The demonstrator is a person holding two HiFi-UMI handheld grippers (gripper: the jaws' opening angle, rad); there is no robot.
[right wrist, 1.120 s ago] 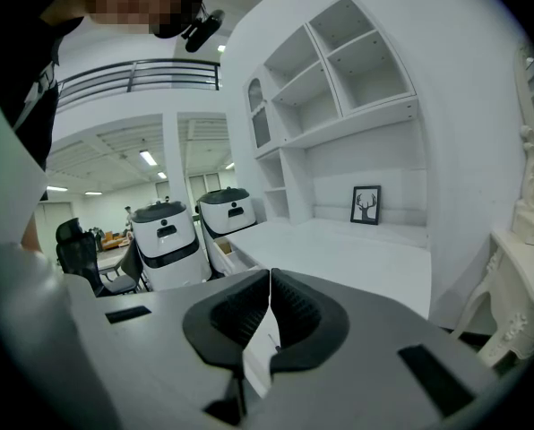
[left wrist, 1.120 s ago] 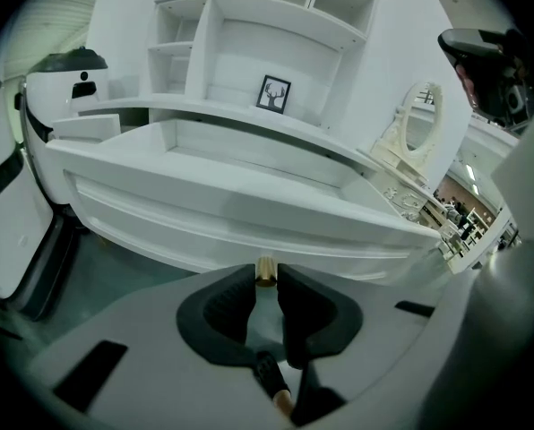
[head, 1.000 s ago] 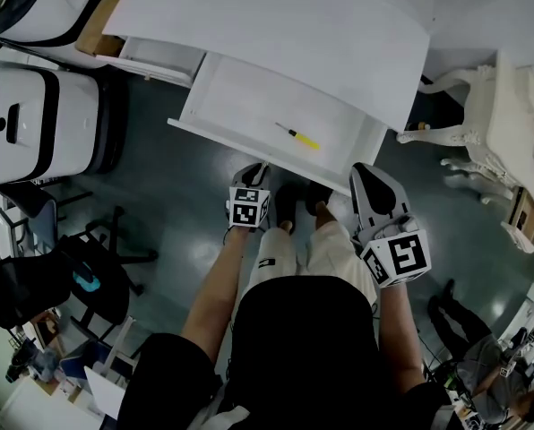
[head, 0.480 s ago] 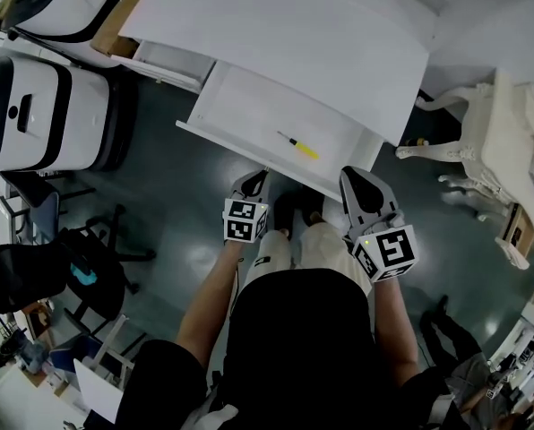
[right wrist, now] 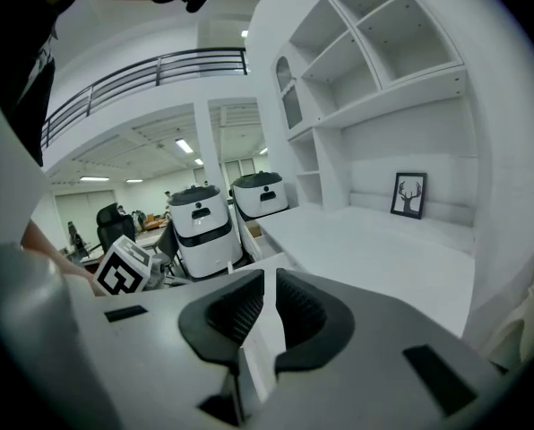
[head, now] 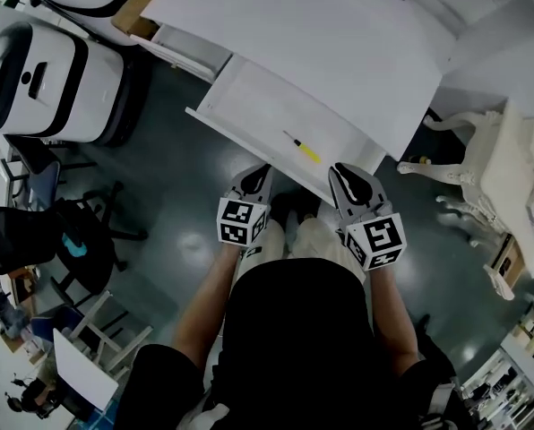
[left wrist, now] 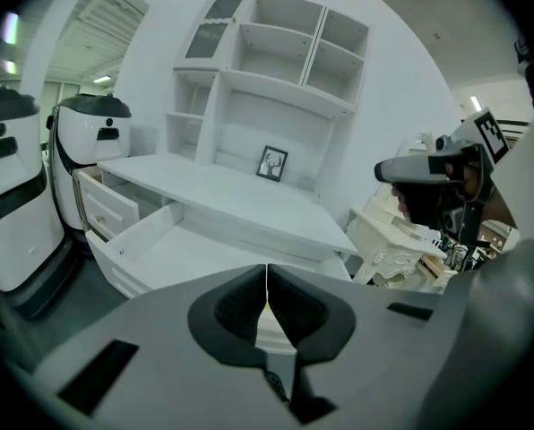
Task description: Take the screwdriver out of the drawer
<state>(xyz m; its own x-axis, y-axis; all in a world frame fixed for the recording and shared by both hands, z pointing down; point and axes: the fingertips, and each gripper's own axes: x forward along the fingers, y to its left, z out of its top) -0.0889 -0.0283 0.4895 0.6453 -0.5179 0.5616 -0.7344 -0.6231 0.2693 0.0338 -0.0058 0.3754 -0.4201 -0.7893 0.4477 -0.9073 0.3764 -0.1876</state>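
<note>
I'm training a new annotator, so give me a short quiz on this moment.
1. True or false: the screwdriver lies inside the open drawer.
2. Its handle is: A red, B yellow, C blue?
3. Are the left gripper fingers open or shut?
Key: 1 true. 2 B. 3 shut, just closed, nothing between them.

Jaws of right gripper [right wrist: 270, 280] just opening, narrow gap, nothing between; white desk [right wrist: 374, 249] ahead, framed picture [right wrist: 409, 194] at back.
</note>
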